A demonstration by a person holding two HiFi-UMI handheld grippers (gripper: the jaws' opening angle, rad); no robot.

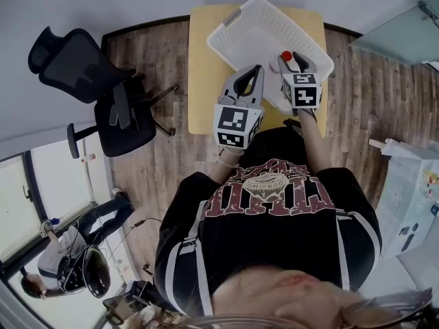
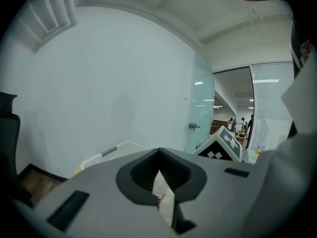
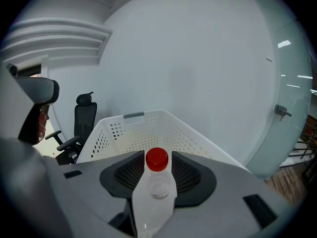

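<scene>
Two grippers: right gripper [image 1: 293,62] clamped on red-capped bottle [image 3: 157,185], left gripper [image 1: 250,71] pinching a pale sliver [image 2: 163,195].

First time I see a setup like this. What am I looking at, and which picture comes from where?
No robot: a person holds a two-jaw tool in each hand. The head view looks down from a head camera; the other two views ride on the tools. The left tool is closed on a thin pale scrap, too little showing to identify. The right tool grips a clear bottle with a red cap. Ahead, a white basket sits on a yellow table.
</scene>
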